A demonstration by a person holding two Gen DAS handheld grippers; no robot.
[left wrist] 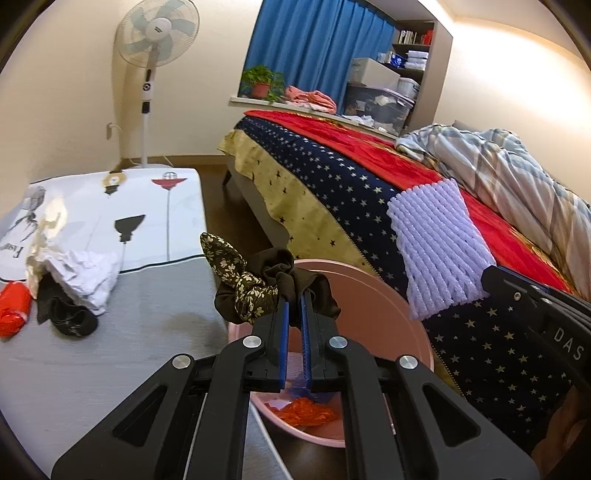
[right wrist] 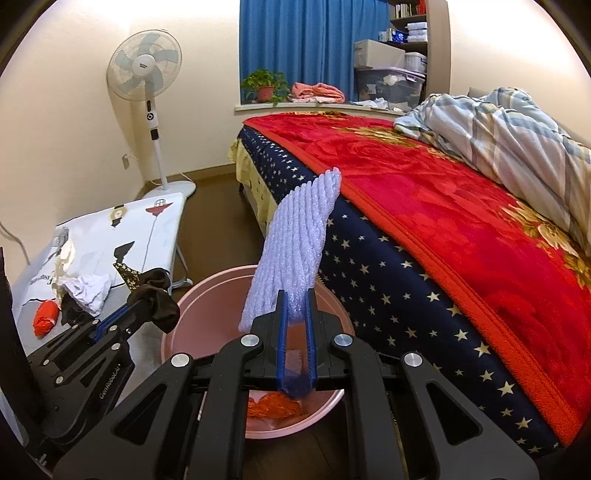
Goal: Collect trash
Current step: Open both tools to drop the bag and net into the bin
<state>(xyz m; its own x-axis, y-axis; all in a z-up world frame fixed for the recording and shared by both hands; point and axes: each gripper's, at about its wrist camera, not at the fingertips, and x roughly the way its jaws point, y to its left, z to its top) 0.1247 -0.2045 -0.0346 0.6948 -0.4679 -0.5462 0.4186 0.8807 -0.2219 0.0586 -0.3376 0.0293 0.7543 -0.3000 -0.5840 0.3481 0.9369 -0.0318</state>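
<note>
Bed [right wrist: 443, 206] fills the right side, counter [left wrist: 110, 332] the left, pink basin [right wrist: 207, 295] on the floor between. Right hand-held gripper [right wrist: 295, 295] clamps lilac foam netting [right wrist: 295, 243] above the basin; left hand-held gripper [left wrist: 293, 302] pinches a dark floral cloth [left wrist: 258, 284] over its rim.

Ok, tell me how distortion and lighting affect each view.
Left wrist view: fisheye bends the bed edge and the fan pole, dark vignette fills the corners, and warm glare washes the upper right wall. Right wrist view: same barrel curve and corner vignette, even warm light, and the pink basin stays sharp.
</note>
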